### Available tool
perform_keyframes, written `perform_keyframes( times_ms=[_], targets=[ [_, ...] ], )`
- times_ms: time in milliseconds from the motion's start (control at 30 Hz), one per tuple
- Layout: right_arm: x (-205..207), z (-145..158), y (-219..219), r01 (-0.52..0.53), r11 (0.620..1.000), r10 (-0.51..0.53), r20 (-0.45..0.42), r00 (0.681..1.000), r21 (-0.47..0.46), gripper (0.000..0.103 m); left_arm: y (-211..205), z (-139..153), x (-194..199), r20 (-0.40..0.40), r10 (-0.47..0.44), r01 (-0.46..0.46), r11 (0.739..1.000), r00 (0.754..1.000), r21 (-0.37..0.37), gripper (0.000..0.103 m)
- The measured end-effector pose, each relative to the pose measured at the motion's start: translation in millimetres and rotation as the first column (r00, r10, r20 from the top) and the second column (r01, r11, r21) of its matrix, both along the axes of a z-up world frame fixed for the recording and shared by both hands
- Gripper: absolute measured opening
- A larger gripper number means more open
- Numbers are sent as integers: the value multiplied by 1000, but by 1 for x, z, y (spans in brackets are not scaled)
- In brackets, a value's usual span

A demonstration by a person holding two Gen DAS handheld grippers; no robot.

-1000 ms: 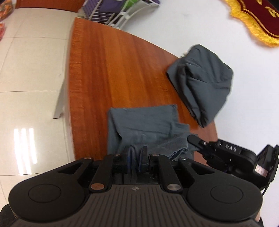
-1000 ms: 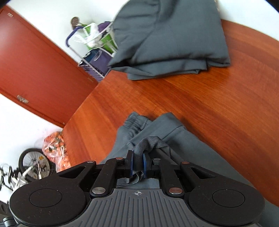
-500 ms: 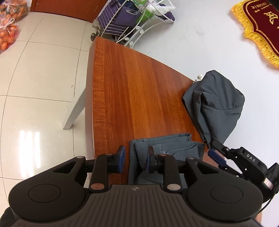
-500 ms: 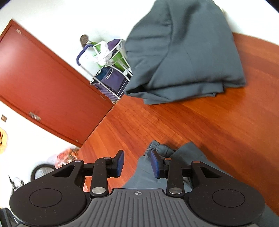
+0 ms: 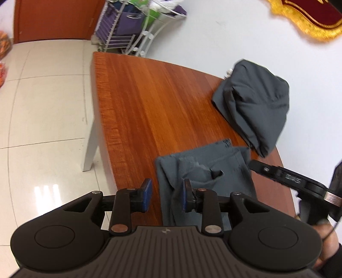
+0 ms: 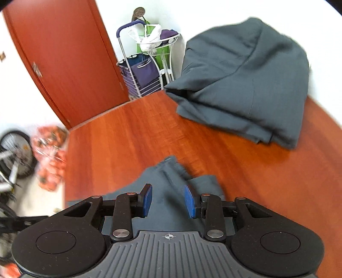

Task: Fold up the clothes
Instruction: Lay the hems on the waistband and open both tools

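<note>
A small folded grey garment [image 5: 203, 177] [image 6: 168, 177] lies on the wooden table [image 5: 149, 102] [image 6: 128, 139] near its close edge. My left gripper [image 5: 166, 195] hovers over the garment's left edge with its jaws opening; the blue pads touch no cloth. My right gripper [image 6: 168, 200] stands open just above the same garment, nothing pinched between its pads. One of its fingers [image 5: 267, 170] shows at the right of the left wrist view, held by a hand. A bigger stack of folded grey clothing [image 5: 254, 102] [image 6: 245, 81] rests against the wall.
The table's left edge drops to a tiled floor [image 5: 42, 107]. A wire trolley with bags [image 5: 128, 23] [image 6: 141, 70] stands by a red door [image 6: 64, 53]. A bicycle wheel [image 6: 12, 154] and orange bags [image 6: 51, 154] sit on the floor. A gold-fringed banner [image 5: 310, 17] hangs on the wall.
Both grippers were shut on the small garment's cloth and have since opened and let it go. They have drawn back and rolled, and the garment lies flat on the table.
</note>
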State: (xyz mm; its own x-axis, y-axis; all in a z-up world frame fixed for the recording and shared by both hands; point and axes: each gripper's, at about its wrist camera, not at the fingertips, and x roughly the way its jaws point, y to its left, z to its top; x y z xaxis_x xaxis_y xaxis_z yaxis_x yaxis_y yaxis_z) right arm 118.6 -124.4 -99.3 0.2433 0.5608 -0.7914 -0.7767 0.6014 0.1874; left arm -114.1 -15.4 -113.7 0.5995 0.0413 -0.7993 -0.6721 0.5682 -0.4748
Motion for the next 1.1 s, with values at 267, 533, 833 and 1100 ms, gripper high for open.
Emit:
perform_keyframes(
  times_ms=[267, 533, 833, 1100],
  targets=[
    [-16, -7, 15, -146, 989, 149, 157, 976, -30, 35, -12, -6, 16, 11, -94, 94, 996, 996, 3, 33],
    [-10, -21, 34, -257, 962, 269, 167, 949, -91, 36, -8, -16, 32, -7, -118, 118, 993, 993, 22, 28],
    [12, -21, 26, -223, 973, 227, 93, 969, -51, 8, 7, -31, 47, -54, -84, 84, 996, 995, 9, 28],
    [29, -14, 10, -141, 990, 141, 82, 987, -16, 17, 12, -32, 49, -65, -65, 65, 998, 996, 9, 28]
  ],
)
